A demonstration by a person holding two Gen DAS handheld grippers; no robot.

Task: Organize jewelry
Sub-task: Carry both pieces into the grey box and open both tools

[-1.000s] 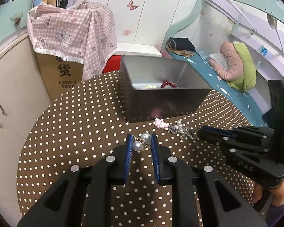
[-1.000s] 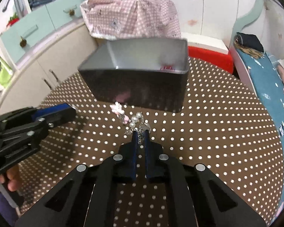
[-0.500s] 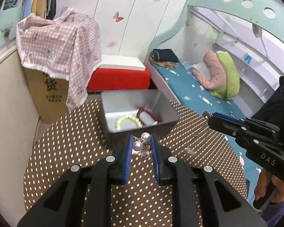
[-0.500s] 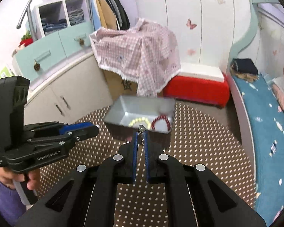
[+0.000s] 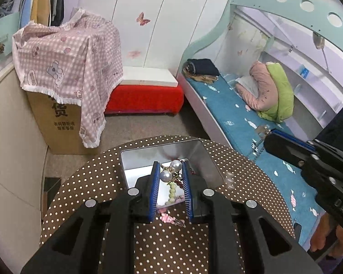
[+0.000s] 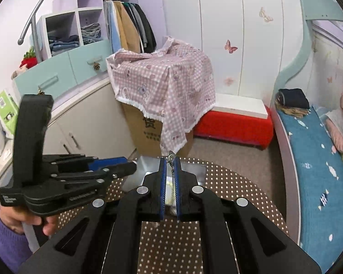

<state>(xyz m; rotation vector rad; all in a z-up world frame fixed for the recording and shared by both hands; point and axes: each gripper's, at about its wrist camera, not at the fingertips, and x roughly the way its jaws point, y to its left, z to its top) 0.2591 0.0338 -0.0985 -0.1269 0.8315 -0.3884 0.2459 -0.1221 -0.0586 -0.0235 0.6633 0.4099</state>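
Over the tin, left claw pinching pearl earring, bracelets partly hidden

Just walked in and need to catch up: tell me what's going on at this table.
A person is sorting jewelry with a handheld claw in each hand. The left claw is shut on a pearl earring, held above the metal tray on the polka-dot table. The right claw grips a silver chain piece over the same tray. A pale bead bracelet already lies inside; a pink piece remains on the table.
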